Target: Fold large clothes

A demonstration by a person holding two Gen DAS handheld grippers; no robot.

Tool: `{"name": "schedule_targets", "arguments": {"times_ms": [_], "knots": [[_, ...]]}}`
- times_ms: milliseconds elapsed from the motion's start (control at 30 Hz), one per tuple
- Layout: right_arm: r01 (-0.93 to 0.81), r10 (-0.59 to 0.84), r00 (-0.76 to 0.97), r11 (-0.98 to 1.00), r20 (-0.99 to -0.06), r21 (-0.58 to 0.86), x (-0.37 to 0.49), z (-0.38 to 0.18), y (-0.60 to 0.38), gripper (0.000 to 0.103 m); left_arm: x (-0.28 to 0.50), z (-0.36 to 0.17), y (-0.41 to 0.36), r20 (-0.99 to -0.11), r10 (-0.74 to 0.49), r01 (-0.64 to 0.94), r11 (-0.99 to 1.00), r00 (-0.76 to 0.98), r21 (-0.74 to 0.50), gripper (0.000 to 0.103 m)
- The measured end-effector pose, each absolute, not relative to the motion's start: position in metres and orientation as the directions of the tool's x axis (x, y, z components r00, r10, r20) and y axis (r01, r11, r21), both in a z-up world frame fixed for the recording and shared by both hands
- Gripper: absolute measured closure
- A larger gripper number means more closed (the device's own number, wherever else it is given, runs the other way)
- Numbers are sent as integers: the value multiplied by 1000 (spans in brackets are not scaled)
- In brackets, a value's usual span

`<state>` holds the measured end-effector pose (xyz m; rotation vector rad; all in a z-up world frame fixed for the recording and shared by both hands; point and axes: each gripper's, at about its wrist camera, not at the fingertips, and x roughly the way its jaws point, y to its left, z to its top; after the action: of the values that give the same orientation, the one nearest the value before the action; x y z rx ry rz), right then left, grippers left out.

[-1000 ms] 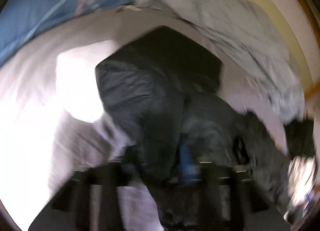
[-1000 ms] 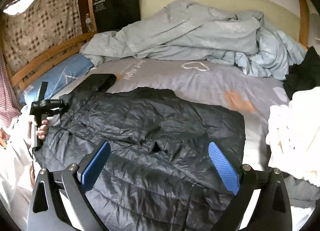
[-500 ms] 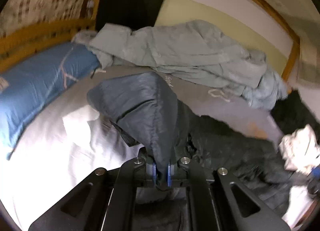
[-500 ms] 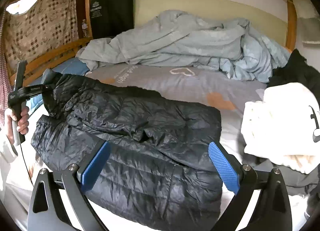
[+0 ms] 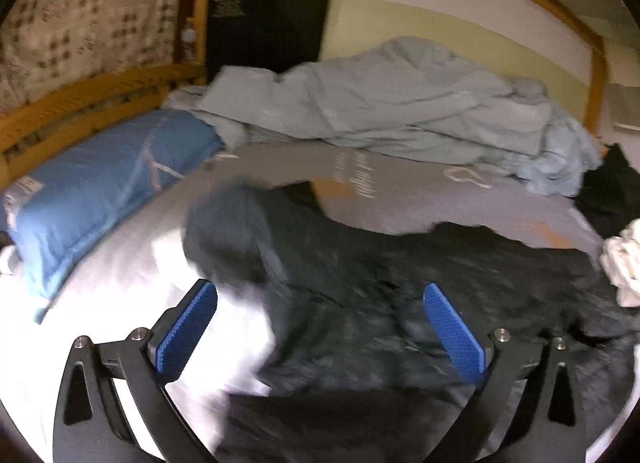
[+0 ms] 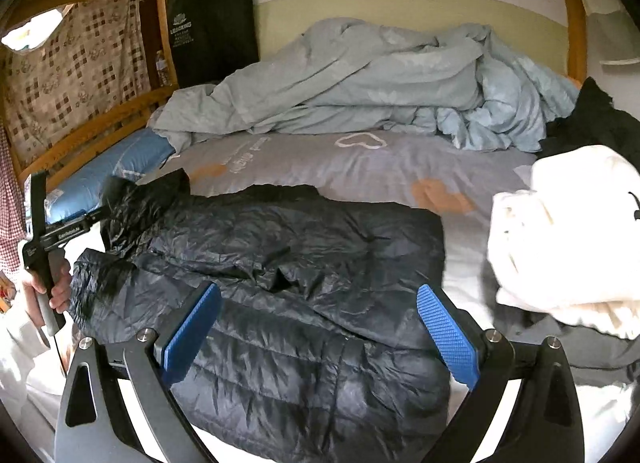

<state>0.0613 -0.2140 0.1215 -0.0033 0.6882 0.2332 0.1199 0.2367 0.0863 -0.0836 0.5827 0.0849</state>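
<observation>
While the jacket [image 6: 280, 263] lies on the bed [image 6: 360, 167] with one sleeve [image 6: 140, 203] laid across it, I'd say the fold's maybe halfway. Left gripper [image 5: 320, 327] and right gripper [image 6: 320, 327] are both spread wide, holding nothing. Body still needs doubling over.
</observation>
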Motion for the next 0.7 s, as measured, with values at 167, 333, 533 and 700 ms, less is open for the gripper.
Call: {"name": "schedule_targets", "arguments": {"times_ms": [167, 333, 533, 700], "knots": [[-238, 223, 737, 969, -638, 64, 66, 115, -200, 3, 137, 60, 267, -604, 107, -184, 981, 790, -66, 0], [-250, 200, 747, 968, -634, 11, 59, 114, -192, 3, 149, 22, 283, -662, 21, -169, 972, 750, -161, 0], [-220, 168, 753, 975, -637, -4, 67, 110, -196, 3, 175, 24, 300, -686, -23, -172, 961, 727, -215, 0], [-205, 148, 731, 979, -666, -8, 88, 93, -191, 3, 199, 11, 328, -690, -168, -203, 884, 704, -422, 15]]}}
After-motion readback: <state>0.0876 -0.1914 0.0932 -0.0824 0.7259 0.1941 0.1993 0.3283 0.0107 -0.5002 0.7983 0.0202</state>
